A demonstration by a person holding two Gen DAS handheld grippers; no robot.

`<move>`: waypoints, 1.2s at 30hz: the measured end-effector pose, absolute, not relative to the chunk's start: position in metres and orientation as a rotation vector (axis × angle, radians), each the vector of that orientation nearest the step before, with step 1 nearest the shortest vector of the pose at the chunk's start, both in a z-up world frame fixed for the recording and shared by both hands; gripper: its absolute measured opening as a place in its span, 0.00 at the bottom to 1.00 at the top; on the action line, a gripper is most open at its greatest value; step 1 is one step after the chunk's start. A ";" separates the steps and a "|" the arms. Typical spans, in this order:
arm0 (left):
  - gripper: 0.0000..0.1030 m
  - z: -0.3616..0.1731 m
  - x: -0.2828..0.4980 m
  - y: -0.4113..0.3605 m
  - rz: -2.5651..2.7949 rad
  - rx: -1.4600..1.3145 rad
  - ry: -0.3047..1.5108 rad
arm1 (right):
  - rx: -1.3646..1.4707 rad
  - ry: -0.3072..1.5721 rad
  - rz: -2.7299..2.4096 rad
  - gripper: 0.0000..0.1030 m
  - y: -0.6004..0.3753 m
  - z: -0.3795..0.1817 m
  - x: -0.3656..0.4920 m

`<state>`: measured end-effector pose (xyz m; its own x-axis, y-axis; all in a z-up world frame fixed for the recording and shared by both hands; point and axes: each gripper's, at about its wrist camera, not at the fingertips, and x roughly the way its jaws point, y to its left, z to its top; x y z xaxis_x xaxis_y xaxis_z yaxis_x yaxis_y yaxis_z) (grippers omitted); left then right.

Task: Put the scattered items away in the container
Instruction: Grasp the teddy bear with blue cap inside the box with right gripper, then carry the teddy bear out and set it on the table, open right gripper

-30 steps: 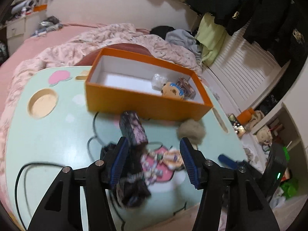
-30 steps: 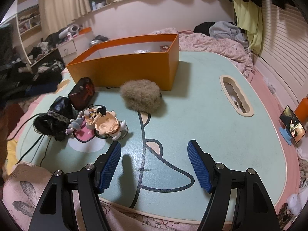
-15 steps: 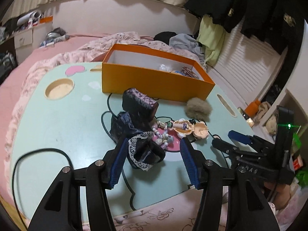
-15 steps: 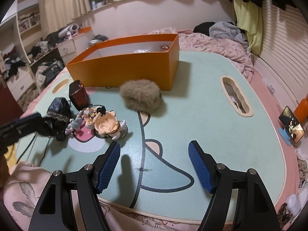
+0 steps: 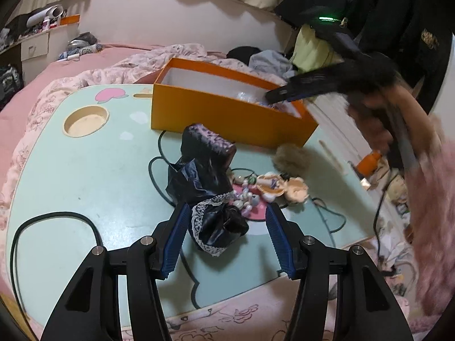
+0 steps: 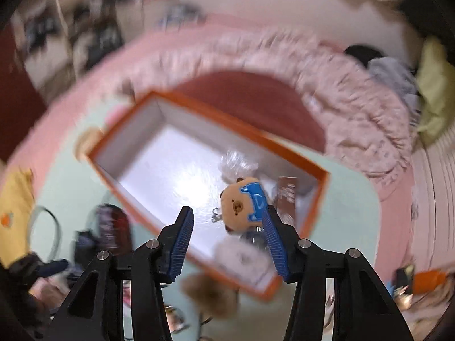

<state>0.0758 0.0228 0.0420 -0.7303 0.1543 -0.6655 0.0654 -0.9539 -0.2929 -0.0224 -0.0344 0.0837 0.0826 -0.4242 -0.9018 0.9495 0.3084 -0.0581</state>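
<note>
My left gripper [image 5: 226, 236] sat open around the black lace cloth [image 5: 212, 199]; my right gripper [image 6: 226, 244], jaws just closing, hung empty above the orange box [image 6: 287, 145].

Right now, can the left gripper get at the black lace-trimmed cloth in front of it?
Probably yes. The left gripper stands open with the black lace-trimmed cloth already between its fingers on the table, nothing over it; the right gripper is away over the orange box.

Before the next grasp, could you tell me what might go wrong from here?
The left gripper straddles the black lace cloth, which touches the bead string and sits near a cable; closing could drag either along. The right gripper, over the orange box, is blurred, so it may bump the bear plush.
</note>
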 end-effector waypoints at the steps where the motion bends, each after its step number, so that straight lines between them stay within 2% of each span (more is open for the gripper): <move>1: 0.55 0.042 0.076 0.023 2.834 -1.131 -0.459 | 0.654 1.031 -1.158 0.49 -0.041 0.078 -0.020; 8: 0.55 0.042 0.078 0.020 2.822 -1.111 -0.482 | 0.686 1.194 -1.206 0.48 -0.072 0.040 -0.010; 11: 0.55 0.042 0.078 0.020 2.821 -1.110 -0.483 | 0.782 1.118 -1.210 0.39 -0.073 0.042 -0.017; 14: 0.55 0.042 0.077 0.020 2.822 -1.117 -0.482 | 0.833 1.081 -1.187 0.35 -0.070 0.049 -0.022; 21: 0.55 0.041 0.077 0.018 2.818 -1.116 -0.511 | 0.738 0.814 -1.167 0.35 -0.021 0.115 -0.027; 25: 0.55 0.040 0.077 0.017 2.816 -1.116 -0.524 | 0.684 0.726 -1.097 0.36 0.030 0.140 -0.019; 30: 0.55 0.038 0.077 0.013 2.804 -1.108 -0.567 | 0.701 0.736 -0.984 0.36 0.074 0.116 0.001; 36: 0.55 0.039 0.078 0.013 2.810 -1.111 -0.560 | 0.681 0.778 -1.046 0.40 0.066 0.071 0.012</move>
